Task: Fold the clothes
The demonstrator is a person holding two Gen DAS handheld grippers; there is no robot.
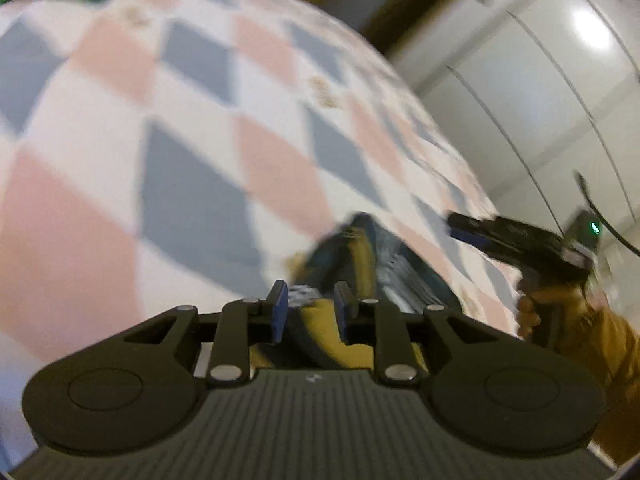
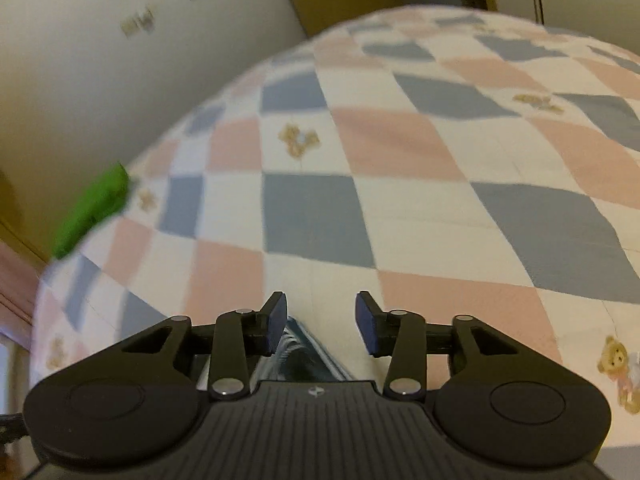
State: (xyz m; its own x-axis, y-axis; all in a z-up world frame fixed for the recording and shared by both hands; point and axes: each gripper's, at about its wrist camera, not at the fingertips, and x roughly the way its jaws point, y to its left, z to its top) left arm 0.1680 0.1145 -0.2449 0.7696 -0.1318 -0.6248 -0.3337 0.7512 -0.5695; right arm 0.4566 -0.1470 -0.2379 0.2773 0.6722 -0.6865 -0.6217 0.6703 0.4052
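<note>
Striped clothing (image 1: 372, 264), dark blue with mustard and white bands, lies crumpled on the checked bedspread (image 1: 160, 140). Left gripper (image 1: 308, 308) has its blue pads part-closed around a bunched fold of it. Right gripper (image 2: 322, 320) stands wide apart, holding nothing, the cloth's edge just beneath its left pad.

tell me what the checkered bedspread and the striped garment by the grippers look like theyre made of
Checkered bedspread: likely a matte woven cotton; flat printed squares and teddy bears, no sheen. Striped garment: soft cloth, maybe knit; it drapes and bunches between the left gripper fingers, but blur hides its weave.
</note>
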